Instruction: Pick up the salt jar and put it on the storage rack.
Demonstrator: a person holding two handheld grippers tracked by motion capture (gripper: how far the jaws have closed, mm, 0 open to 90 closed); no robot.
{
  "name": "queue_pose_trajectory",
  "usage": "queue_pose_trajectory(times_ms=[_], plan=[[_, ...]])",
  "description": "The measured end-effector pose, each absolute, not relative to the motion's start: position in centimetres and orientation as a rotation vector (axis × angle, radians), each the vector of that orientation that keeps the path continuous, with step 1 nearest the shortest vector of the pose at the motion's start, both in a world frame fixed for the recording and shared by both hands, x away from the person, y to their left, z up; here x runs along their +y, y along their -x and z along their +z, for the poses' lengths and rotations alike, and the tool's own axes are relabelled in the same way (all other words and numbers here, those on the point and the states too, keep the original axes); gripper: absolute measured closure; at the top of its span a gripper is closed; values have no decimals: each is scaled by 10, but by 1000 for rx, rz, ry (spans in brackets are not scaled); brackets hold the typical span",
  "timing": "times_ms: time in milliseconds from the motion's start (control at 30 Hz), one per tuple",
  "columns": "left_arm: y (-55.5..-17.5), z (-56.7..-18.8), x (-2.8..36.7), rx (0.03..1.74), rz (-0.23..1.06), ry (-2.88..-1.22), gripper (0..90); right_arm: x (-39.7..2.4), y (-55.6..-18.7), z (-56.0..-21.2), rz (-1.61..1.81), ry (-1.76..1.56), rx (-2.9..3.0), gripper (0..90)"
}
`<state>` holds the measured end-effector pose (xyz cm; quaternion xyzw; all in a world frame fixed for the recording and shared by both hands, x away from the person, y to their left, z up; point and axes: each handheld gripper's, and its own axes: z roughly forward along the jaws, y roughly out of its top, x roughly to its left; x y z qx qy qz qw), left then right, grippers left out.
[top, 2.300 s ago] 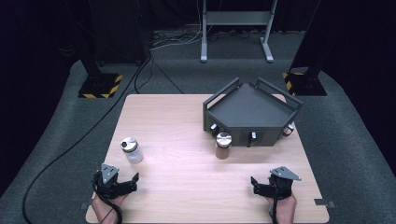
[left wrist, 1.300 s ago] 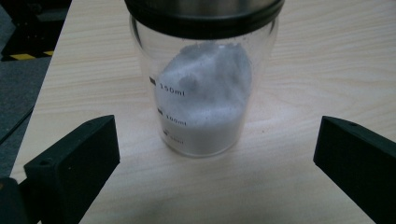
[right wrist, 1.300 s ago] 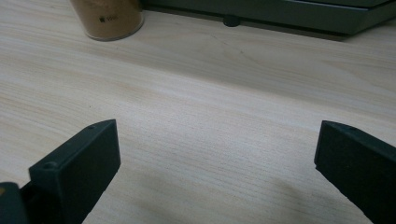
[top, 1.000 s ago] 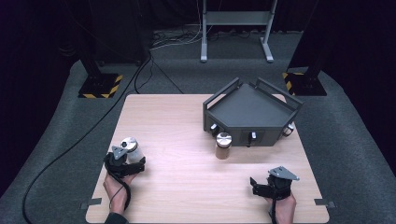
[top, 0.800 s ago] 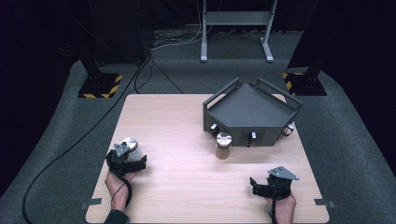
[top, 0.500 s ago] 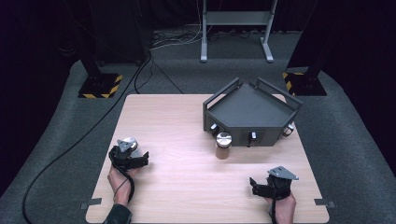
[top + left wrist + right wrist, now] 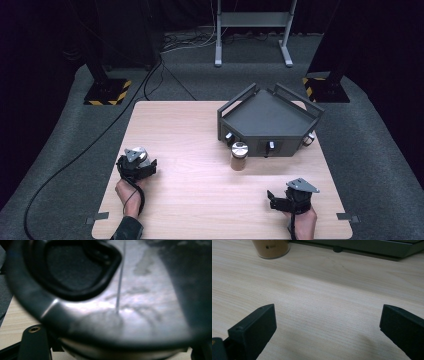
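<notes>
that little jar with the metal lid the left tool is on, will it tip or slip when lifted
The jar looks small and probably light. Its shiny lid seems smooth, so the left tool, whose jaws have just been closing around it, may slip. Round, so likely rolls if tipped.

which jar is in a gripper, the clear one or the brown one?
The clear jar at the table's left, inside the left gripper. The brown jar stands alone by the grey tray.

The counter (image 7: 200, 150) is pale wood grain. A dark grey tray (image 7: 267, 120) sits on it, beside a brown jar (image 7: 239, 157) with a silver lid. Both black hand-held grippers, left (image 7: 136, 165) and right (image 7: 292, 197), carry grey plates. Yellow-black hazard stripes mark the floor stands (image 7: 107, 92).
</notes>
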<state>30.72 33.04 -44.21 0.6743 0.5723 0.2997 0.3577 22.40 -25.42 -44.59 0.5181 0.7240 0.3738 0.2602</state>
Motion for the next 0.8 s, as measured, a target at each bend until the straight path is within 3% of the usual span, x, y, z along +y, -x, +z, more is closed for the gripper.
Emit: queue_pose_trajectory(times_ms=[100, 800], plan=[[-306, -443, 333, 1480, 772, -1729, 311, -254, -224, -446, 1011, -1403, 1961, 1], [-304, -443, 332, 1461, 772, -1726, 316, -254, -225, -446, 1009, -1407, 1962, 3]])
